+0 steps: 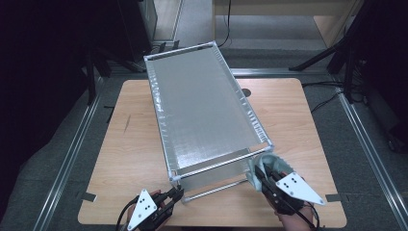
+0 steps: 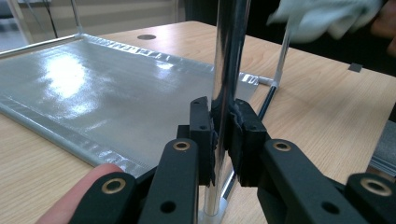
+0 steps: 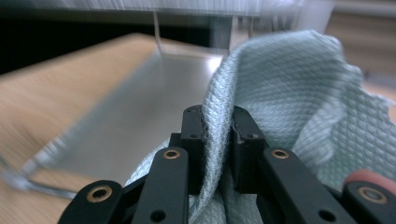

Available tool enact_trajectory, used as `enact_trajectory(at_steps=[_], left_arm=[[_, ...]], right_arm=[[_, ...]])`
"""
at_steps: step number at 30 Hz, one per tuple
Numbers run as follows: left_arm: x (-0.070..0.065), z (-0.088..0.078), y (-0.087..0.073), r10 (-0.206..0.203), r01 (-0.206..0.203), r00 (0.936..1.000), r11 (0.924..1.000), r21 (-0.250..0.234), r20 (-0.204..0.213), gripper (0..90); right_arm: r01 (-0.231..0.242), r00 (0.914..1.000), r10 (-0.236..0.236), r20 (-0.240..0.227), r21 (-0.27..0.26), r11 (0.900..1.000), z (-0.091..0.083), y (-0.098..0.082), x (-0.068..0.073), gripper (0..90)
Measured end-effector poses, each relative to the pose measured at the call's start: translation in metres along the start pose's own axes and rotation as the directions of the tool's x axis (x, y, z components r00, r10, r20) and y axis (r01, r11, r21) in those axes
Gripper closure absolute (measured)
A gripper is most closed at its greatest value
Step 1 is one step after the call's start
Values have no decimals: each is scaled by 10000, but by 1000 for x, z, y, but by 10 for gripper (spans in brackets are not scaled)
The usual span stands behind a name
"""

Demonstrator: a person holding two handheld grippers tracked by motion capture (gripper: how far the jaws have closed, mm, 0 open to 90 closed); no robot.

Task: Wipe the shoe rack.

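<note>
Left tool point(image 2: 223, 140) clamped on shelf post point(image 2: 228, 65), right tool point(image 3: 218, 140) on cloth point(image 3: 289, 93).

Wooden table point(image 1: 134, 144) with rounded corners, on grey carpet point(image 1: 57, 159); small round hole point(image 1: 246, 92) near the far edge, dark tape tabs point(image 1: 87, 196) at both near corners and one point(image 1: 109, 114) at the left edge. Metal floor rails point(image 1: 72, 149) along both sides. Black stand legs point(image 1: 332, 53) at far right, cables point(image 1: 327, 96) beside them. Pale wooden cabinet point(image 1: 332, 19) in the far background, dark all round
</note>
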State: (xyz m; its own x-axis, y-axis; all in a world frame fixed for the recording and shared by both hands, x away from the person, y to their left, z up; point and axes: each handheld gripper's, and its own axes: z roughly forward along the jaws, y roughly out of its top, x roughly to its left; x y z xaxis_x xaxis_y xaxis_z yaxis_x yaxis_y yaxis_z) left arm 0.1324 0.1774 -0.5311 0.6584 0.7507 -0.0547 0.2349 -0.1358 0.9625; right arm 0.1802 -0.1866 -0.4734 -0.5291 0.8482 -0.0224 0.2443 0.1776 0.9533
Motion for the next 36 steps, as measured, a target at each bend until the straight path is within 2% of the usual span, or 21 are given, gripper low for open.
enact_trajectory(at_steps=[2, 3, 4, 5, 6, 8, 10, 11, 15, 18, 20, 23, 24, 25, 26, 27, 28, 29, 31, 32, 36], left_arm=[[0, 0, 0, 2, -2, 10000, 10000, 4, 25, 814], [0, -1, 0, 33, -33, 10000, 10000, 18, 24, 814], [0, -1, 0, 33, -33, 10000, 10000, 18, 24, 814], [-1, -1, 0, 53, -53, 10000, 10000, 24, 41, 814], [-1, -1, 0, 77, -77, 10000, 10000, 9, 41, 814], [-1, -1, 0, 66, -66, 10000, 10000, 5, 60, 814], [-1, -1, 0, 69, -69, 9999, 10000, 6, 77, 814], [-1, -1, -1, 62, -62, 9999, 10000, 5, 87, 814], [-1, 0, -1, 61, -61, 9999, 10000, -3, 87, 814], [-1, 0, -1, 65, -65, 9999, 10000, -4, 89, 814], [-1, 0, -1, 63, -63, 9999, 10000, -1, 99, 814], [-1, 0, 0, 77, -77, 9999, 10000, 7, 86, 813], [-1, 0, 0, 77, -77, 9999, 10000, 7, 86, 814], [-2, 0, 0, 102, -102, 9999, 9999, 14, 86, 814], [-2, 0, 0, 102, -102, 9999, 9999, 14, 86, 814], [-2, 0, 0, 130, -131, 9998, 9999, 42, 126, 814], [-2, 0, 0, 130, -131, 9998, 9999, 42, 126, 814], [-3, 0, -1, 146, -146, 9998, 9999, 30, 161, 814], [-3, 0, -1, 140, -141, 9998, 9999, 20, 168, 814], [-3, 0, -1, 141, -141, 9998, 9999, 19, 170, 814], [-3, 0, -1, 122, -122, 9998, 9999, 26, 184, 812]], right_arm=[[-396, 9992, 391, 77, 743, 9965, 13, -15, -3, 788], [-540, 9985, 523, 174, 1264, 9905, 21, -25, -6, 788], [-540, 9985, 523, 174, 1264, 9905, 21, -25, -6, 788], [-614, 9981, 591, 194, 1610, 9850, 26, -30, -7, 788], [-730, 9971, 650, 407, 2459, 9665, 36, -43, -10, 788], [-724, 9968, 612, 511, 2592, 9631, 38, -45, -10, 788], [-595, 9969, 450, 643, 2441, 9679, 38, -44, -8, 789], [-485, 9963, 333, 797, 1970, 9792, 32, -35, -6, 790], [-414, 9941, 355, 1023, 563, 9976, 13, -8, -4, 794], [-55, 9926, 112, 1207, -477, 9988, -3, 12, 0, 799], [8, 9931, 59, 1171, -571, 9984, -6, 16, 1, 799], [-210, 9938, 201, 1091, 72, 9998, 4, 3, -3, 797], [-210, 9938, 201, 1091, 72, 9998, 4, 3, -3, 797], [-514, 9943, 433, 977, 824, 9953, 18, -15, -9, 796], [-514, 9943, 433, 977, 824, 9953, 18, -15, -9, 796], [-596, 9948, 465, 902, 1482, 9872, 27, -29, -11, 796], [-512, 9952, 349, 915, 1823, 9819, 31, -34, -11, 795], [-264, 9957, 47, 925, 2348, 9717, 37, -42, -12, 794], [-50, 9960, -218, 869, 2970, 9549, 44, -50, -13, 794], [-77, 9963, -193, 840, 3092, 9510, 45, -52, -13, 794], [-131, 9968, -116, 794, 3042, 9525, 41, -49, -14, 792]])
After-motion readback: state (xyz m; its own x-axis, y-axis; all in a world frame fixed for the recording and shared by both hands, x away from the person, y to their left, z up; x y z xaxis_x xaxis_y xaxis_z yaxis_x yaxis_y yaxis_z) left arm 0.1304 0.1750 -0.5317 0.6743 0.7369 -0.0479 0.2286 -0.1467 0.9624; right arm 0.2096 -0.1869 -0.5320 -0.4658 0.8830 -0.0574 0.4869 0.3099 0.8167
